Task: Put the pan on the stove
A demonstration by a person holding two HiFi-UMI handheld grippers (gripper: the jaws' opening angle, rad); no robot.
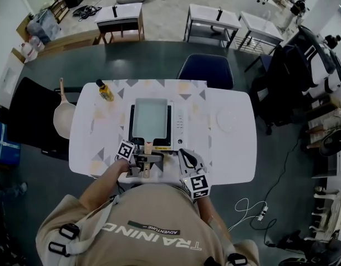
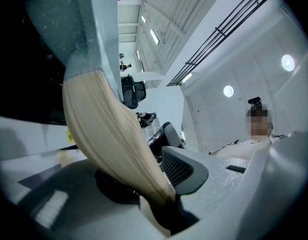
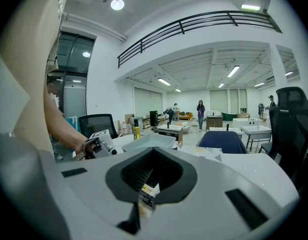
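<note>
Head view: the pan (image 1: 150,118) lies on the stove (image 1: 179,127), mid-desk (image 1: 231,159), with a bottle (image 1: 105,91) behind-left and a plate (image 1: 228,118) to the right. Left gripper view: my left tool (image 2: 156,184) is clenched on the wooden handle (image 2: 106,129). Right gripper view: my right tool (image 3: 151,176) is closed and empty, short of the pan.

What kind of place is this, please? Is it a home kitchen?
Probably not a kitchen but a large open lab or workshop hall. The stove with the pan sits on a white table. More tables stand on a bare floor, and a railed balcony runs overhead.
</note>
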